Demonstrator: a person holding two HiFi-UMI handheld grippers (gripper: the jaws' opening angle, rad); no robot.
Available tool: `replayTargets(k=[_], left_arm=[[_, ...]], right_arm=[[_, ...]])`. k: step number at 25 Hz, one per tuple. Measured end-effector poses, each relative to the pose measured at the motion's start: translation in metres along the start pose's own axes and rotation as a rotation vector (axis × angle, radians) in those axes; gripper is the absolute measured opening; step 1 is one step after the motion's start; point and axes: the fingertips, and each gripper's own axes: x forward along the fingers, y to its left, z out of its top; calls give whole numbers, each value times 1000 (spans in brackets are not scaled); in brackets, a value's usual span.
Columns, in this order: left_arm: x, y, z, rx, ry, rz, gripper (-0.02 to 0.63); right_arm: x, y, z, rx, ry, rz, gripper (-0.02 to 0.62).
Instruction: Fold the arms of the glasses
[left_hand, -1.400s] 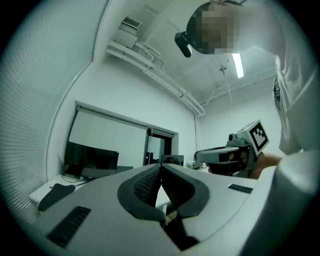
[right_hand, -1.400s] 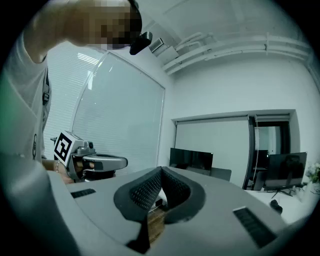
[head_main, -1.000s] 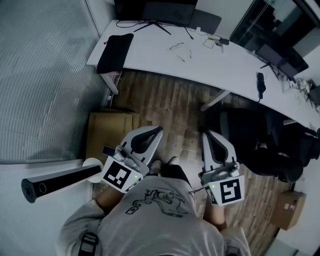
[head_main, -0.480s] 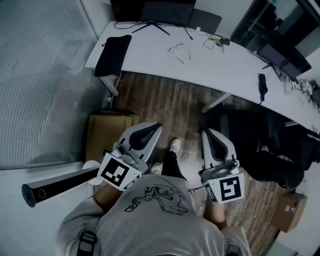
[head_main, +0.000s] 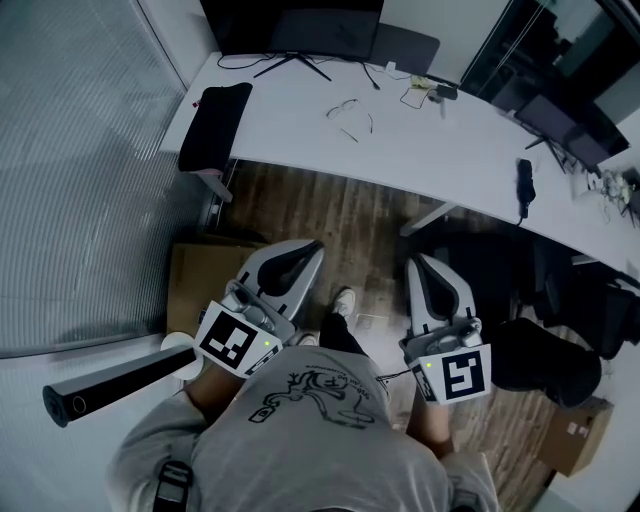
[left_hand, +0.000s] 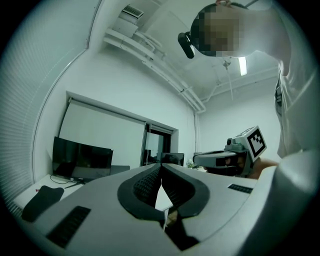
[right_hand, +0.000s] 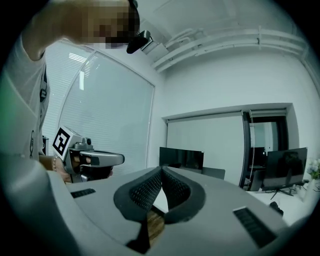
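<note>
A pair of glasses (head_main: 342, 106) lies on the white desk (head_main: 450, 150), in front of the dark monitor (head_main: 300, 25) and well apart from both grippers. The left gripper (head_main: 310, 247) and the right gripper (head_main: 418, 262) are held side by side above the wooden floor (head_main: 340, 215), each with its jaws pressed together on nothing. A black pad (head_main: 212, 125) drapes over the desk's left end.

The white desk (head_main: 440, 140) carries the glasses (head_main: 343, 106); a monitor (head_main: 295, 25) stands at their eleven o'clock, a black cloth (head_main: 212, 128) at nine o'clock.
</note>
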Motion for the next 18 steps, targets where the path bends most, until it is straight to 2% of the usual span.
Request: replayTargets(k=[18], left_arm=[[126, 0, 4, -17, 11, -10, 21]], right_arm=[[28, -118, -3, 30, -7, -1, 9]])
